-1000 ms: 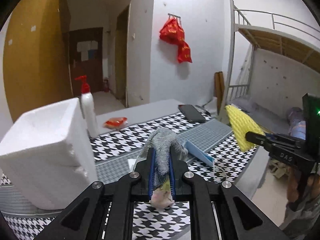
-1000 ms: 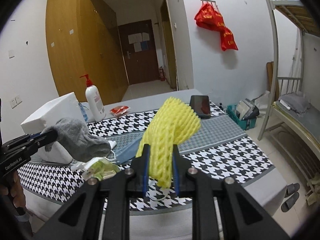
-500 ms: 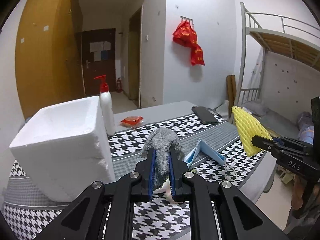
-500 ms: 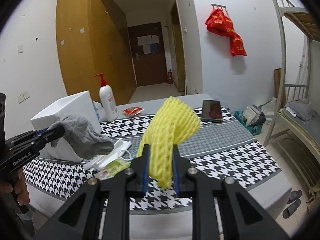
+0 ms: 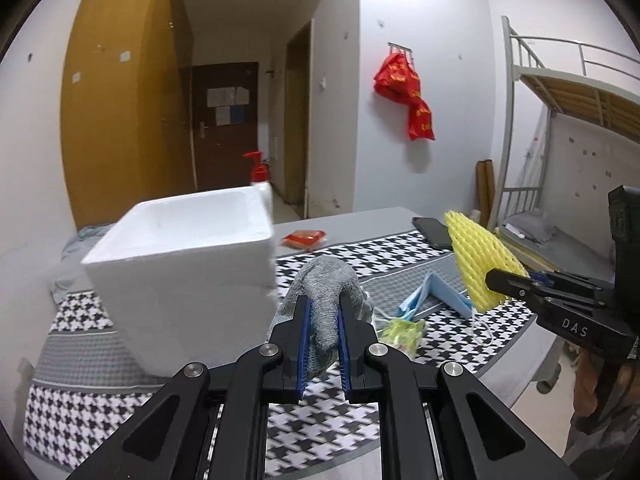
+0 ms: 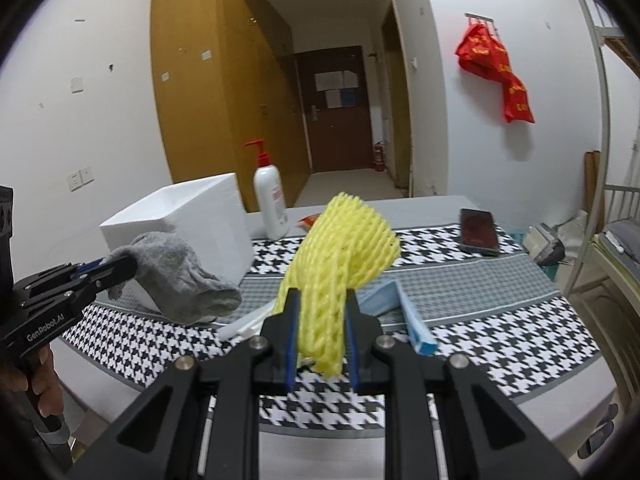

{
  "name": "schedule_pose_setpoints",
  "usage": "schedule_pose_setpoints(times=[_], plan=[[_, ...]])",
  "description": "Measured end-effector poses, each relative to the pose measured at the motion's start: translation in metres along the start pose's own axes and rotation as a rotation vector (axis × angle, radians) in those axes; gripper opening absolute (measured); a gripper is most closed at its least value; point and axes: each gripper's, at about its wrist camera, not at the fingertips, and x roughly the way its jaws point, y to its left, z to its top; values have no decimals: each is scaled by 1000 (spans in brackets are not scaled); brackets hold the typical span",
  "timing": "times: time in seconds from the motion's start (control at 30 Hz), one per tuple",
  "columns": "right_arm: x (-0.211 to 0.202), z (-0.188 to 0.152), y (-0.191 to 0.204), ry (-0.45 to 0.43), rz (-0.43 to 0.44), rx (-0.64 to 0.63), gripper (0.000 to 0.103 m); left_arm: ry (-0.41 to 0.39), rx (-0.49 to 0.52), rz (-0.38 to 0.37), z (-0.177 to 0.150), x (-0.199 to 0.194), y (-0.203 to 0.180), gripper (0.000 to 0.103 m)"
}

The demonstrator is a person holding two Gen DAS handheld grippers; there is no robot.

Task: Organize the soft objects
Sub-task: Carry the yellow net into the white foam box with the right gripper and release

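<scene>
Both tongs full: left tongs (image 5: pixel 323 322) pinch a grey knitted sock (image 5: pixel 326 292), right tongs (image 6: pixel 322 330) a yellow foam net sleeve (image 6: pixel 340 248). I'd clear the white styrofoam box (image 5: pixel 188 256) rim before letting go.

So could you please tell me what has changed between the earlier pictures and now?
Both views have swung left: the foam box now sits more central ahead of the left hand-held gripper, with its open top showing. Nothing was picked up or let go. The left one stays shut on the grey sock, the right hand-held gripper on the yellow foam net.
</scene>
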Motion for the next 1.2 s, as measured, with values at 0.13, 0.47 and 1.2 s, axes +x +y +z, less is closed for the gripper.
schedule_pose_setpoints(times=[0.13, 0.47, 1.2], plan=[[6, 0, 15, 11, 35, -19, 23, -3, -26, 38, -5, -10, 15, 13], [19, 3, 54, 27, 123, -74, 23, -15, -86, 136, -21, -33, 49, 14], [39, 16, 108, 44, 227, -193, 23, -44, -146, 262, -24, -62, 95, 13]])
